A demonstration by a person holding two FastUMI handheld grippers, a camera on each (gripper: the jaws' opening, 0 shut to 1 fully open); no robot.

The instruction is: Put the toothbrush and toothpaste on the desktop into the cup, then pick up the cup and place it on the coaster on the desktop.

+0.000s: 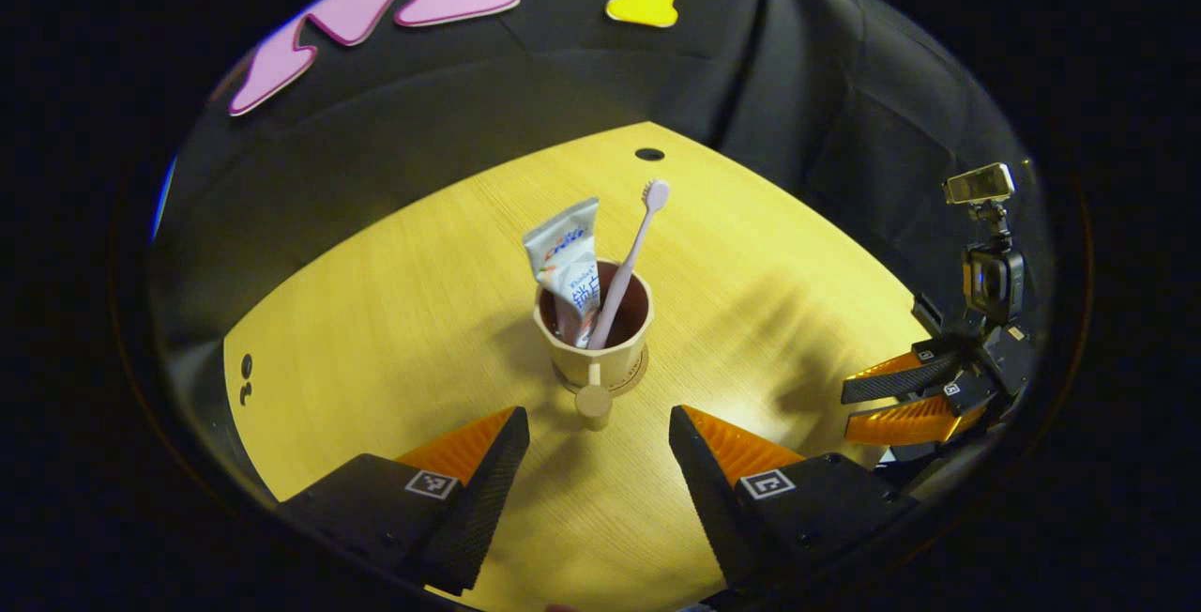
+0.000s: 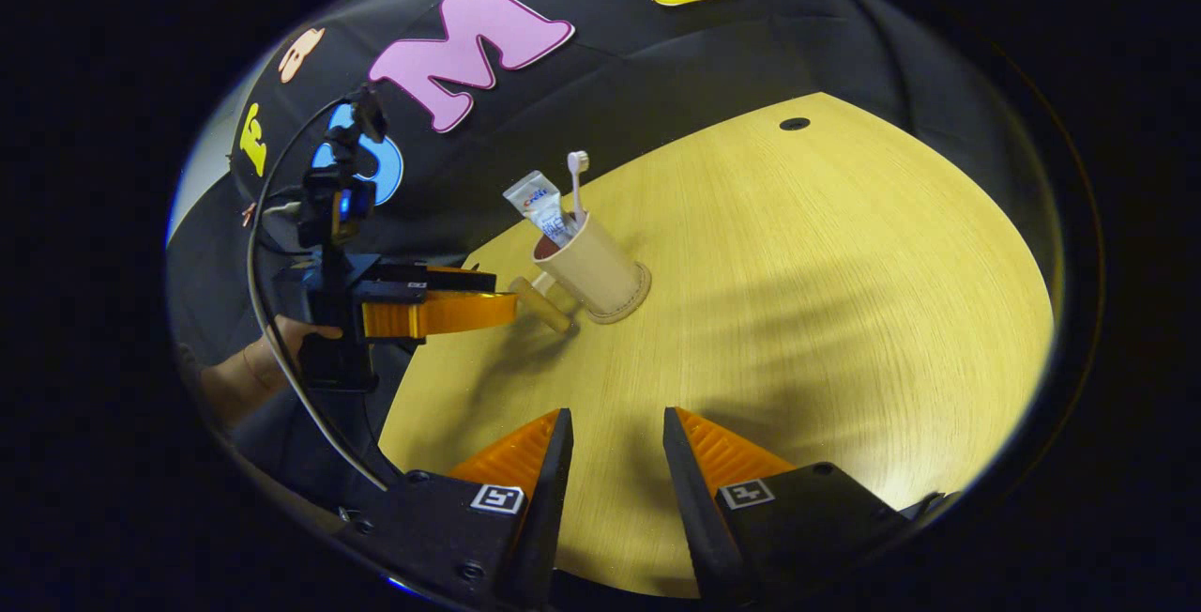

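The beige handled cup (image 1: 594, 330) stands upright on a round tan coaster (image 1: 634, 375) near the middle of the yellow wood-grain tabletop (image 1: 394, 330), its peg-like handle turned toward the left tongs (image 1: 599, 462), which sit apart and empty just short of it. The right tongs (image 2: 610, 462) also sit apart, holding nothing, well off to the side. Inside the cup lean the white toothpaste tube (image 1: 568, 260) and the slim pink toothbrush (image 1: 630, 255), propped against the rim. Judged from this, the task looks complete.
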